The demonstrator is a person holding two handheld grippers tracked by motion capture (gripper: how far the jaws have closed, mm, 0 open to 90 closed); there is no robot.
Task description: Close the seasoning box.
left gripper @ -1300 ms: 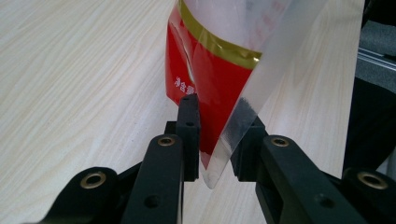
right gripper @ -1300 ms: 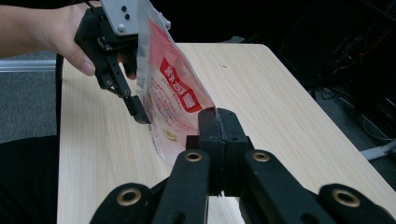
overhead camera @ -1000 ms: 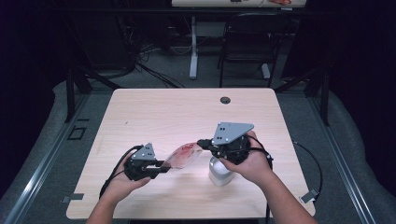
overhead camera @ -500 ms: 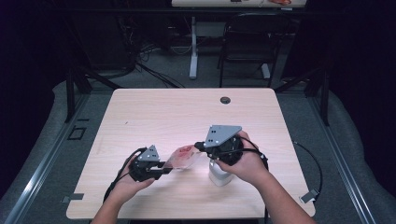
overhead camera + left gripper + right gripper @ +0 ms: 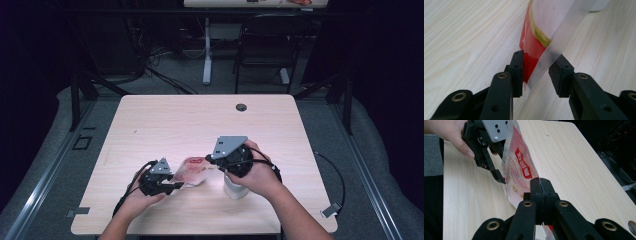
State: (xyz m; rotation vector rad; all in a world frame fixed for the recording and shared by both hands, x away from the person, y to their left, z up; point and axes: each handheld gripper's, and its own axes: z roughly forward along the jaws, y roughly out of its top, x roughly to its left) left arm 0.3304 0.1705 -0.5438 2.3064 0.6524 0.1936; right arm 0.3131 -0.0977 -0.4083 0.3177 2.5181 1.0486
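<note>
The left gripper (image 5: pixel 170 187), made of matt black plastic with a small grey three-cornered plate on top, lies low near the front edge of the pale wooden table (image 5: pixel 165 120) in the high view, and the left hand (image 5: pixel 137 197) holds it from behind with the forearm coming from the bottom. In the left gripper view its jaws have just been opening: the thin translucent plastic bag with red and yellow print (image 5: pixel 541 32) hangs between the two flat black pads (image 5: pixel 560 75), and it lies against the left pad but the right pad stands a little apart, so nothing presses on it. The bag (image 5: pixel 195 170) is smooth, glossy and wrinkled, stretched between the two grippers just above the table's surface, in the front middle part of the table. The table has a light wood grain, rounded corners and a small dark round hole (image 5: pixel 241 107) near its far edge, and the whole far half gives free room. The right gripper (image 5: pixel 540 185) holds its jaws tight together on the other edge of the bag, as the right gripper view shows. In the high view the right hand (image 5: pixel 255 172) grips this gripper from the right side, above a small white cylindrical container (image 5: pixel 234 189) which stands just beside the bag.
</note>
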